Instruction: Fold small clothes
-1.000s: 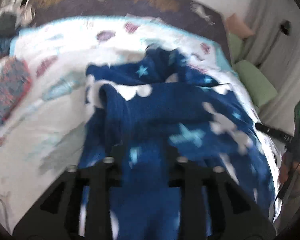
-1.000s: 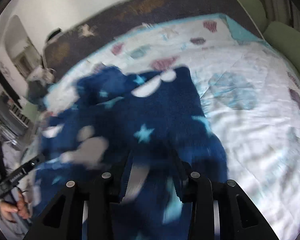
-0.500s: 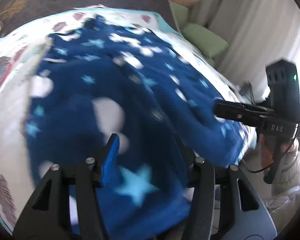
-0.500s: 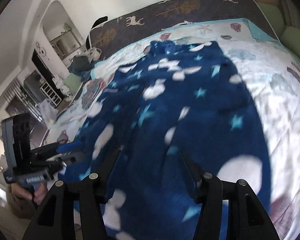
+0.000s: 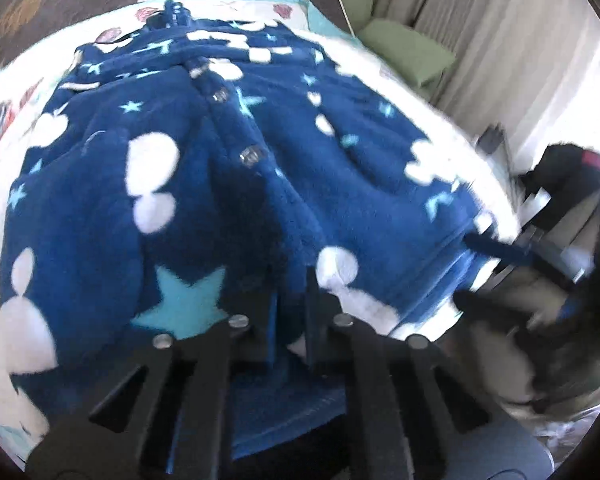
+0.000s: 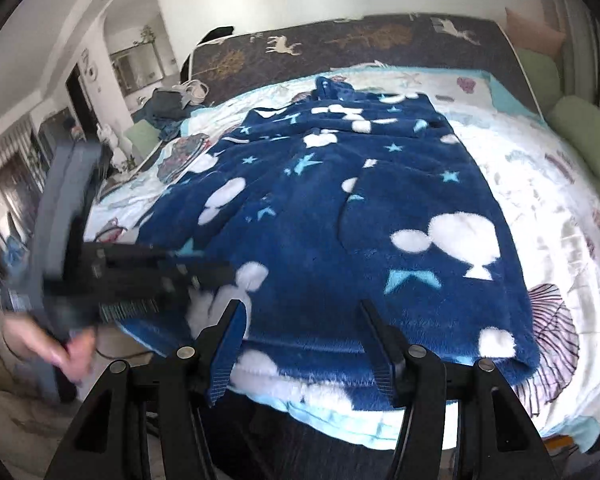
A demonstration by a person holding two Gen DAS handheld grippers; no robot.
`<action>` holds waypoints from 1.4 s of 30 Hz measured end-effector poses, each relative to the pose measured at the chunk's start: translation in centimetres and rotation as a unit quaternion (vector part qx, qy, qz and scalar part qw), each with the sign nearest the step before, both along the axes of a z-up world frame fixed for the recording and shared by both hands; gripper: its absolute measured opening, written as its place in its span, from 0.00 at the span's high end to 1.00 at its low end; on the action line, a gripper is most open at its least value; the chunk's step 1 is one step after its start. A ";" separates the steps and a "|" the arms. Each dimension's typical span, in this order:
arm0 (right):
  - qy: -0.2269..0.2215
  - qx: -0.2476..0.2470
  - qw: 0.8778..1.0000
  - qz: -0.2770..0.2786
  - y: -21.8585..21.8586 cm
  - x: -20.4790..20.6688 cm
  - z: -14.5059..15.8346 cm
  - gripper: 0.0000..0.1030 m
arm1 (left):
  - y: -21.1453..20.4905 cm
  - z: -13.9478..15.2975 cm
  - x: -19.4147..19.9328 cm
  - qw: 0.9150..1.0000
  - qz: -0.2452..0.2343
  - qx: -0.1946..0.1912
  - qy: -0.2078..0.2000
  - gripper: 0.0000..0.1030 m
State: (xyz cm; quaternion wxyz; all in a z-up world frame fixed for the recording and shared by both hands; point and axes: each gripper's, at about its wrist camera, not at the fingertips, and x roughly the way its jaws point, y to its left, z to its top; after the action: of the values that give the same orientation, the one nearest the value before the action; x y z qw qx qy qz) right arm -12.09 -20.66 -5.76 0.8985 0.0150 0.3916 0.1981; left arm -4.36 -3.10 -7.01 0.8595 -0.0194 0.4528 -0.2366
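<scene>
Blue fleece garment (image 6: 340,216) lies spread over the bed (image 6: 560,208), its hem at the near edge, where the left tongs (image 5: 290,312) pinch a fold and the right tongs (image 6: 304,332) stand apart over it, gripping nothing.

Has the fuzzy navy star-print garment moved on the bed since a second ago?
Yes. The fuzzy navy star-print garment, bunched a second ago, is now spread flat, its near hem drawn toward the near edge of the white patterned bedspread.
</scene>
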 end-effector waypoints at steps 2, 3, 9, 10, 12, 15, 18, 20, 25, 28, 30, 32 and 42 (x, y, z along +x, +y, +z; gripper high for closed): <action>-0.015 -0.010 0.999 0.031 1.0 -0.7 0.1 0.42 | 0.4 1.3 -0.4 1.000 -0.004 -0.009 -0.014 0.89; -0.021 -0.019 0.998 0.057 1.9 -1.0 0.0 0.41 | 0.4 1.9 -0.8 1.000 -0.008 -0.007 -0.023 0.89; -0.066 -0.069 0.984 0.148 6.8 -1.4 -1.5 0.41 | -0.8 3.2 -1.9 0.998 -0.043 -0.017 -0.037 0.91; -0.065 -0.078 0.983 0.152 7.3 -1.1 -2.1 0.41 | -1.2 3.2 -2.1 0.998 -0.047 -0.011 -0.040 0.91; -0.054 -0.096 0.983 0.146 8.0 -0.1 -3.5 0.41 | -1.7 3.1 -2.0 0.998 -0.045 0.010 -0.048 0.92; -0.034 -0.082 0.988 0.128 7.6 1.1 -4.7 0.53 | -0.9 2.6 -1.6 0.999 -0.032 0.008 -0.035 0.92; -0.025 -0.043 0.991 0.122 6.3 1.5 -4.7 0.70 | 0.3 1.9 -1.1 1.000 -0.013 0.005 -0.018 0.77; -0.018 -0.021 0.992 0.125 5.7 1.6 -4.5 0.74 | 0.7 1.6 -1.1 1.000 -0.007 0.011 -0.016 0.52; 0.007 0.079 0.986 0.148 4.2 1.6 -3.5 0.75 | 0.6 2.0 -2.5 0.998 -0.033 0.018 -0.045 0.32; 0.019 0.107 0.984 0.138 3.2 2.1 -3.0 0.75 | 0.7 2.0 -3.6 0.997 -0.061 0.015 -0.055 0.25; 0.017 0.094 0.984 0.151 3.5 1.6 -3.0 0.74 | 0.6 1.8 -3.3 0.997 -0.059 0.014 -0.043 0.25; 0.018 0.074 0.984 0.159 4.4 1.3 -3.2 0.74 | 0.2 1.4 -2.5 0.998 -0.050 0.015 -0.033 0.25; 0.071 0.126 0.975 0.168 2.7 0.9 -4.4 0.66 | -0.5 -1.1 0.9 1.000 -0.014 0.021 0.012 0.84</action>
State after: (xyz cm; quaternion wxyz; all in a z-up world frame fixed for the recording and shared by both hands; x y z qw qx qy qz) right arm -11.20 -17.95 -10.21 0.8131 0.0757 0.4229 0.3927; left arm -3.41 -3.61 -8.09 0.8508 0.0024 0.4681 -0.2390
